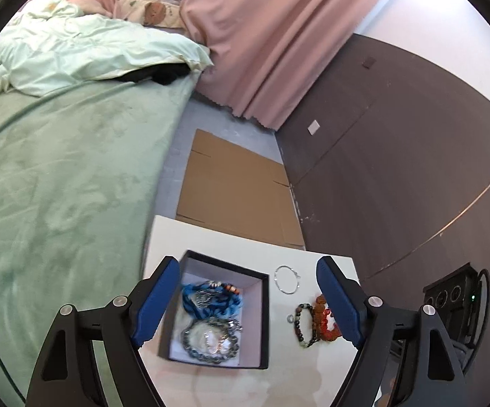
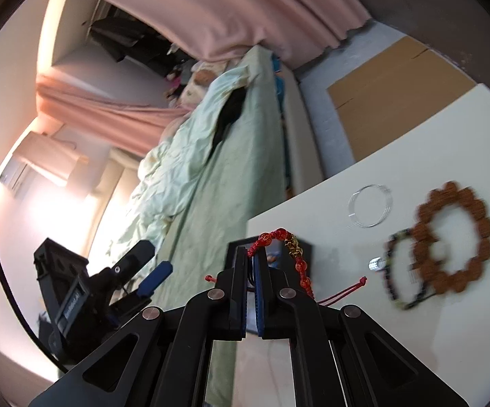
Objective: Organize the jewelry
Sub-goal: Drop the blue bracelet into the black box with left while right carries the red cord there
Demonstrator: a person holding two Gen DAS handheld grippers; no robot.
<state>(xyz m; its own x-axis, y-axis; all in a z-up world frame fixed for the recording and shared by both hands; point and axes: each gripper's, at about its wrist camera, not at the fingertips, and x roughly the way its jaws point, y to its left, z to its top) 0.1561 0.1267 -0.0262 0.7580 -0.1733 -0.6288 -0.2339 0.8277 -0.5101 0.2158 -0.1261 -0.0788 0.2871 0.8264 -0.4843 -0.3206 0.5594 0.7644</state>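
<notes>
My left gripper (image 1: 248, 266) is open above a black box (image 1: 265, 305) with a pale lining, and nothing is between its pads. A blue cord bracelet (image 1: 211, 300) and a grey bead bracelet (image 1: 207, 342) lie in the box. On the white table (image 1: 217, 237) to the right of the box lie a silver bangle (image 1: 287, 279), a small ring (image 1: 289, 318) and a dark bead bracelet (image 1: 303, 325). My right gripper (image 2: 253, 254) is shut on a red bead bracelet (image 2: 278, 235) with a gold charm, lifted near the box (image 2: 306, 249). A brown bead bracelet (image 2: 455, 237) lies further right.
A bed with a green cover (image 1: 58, 186) runs along the table's left side. Flat cardboard (image 1: 234, 186) lies on the floor beyond the table. Pink curtains (image 1: 261, 51) and a dark wall panel (image 1: 397, 152) stand behind. The left gripper (image 2: 150, 261) shows in the right wrist view.
</notes>
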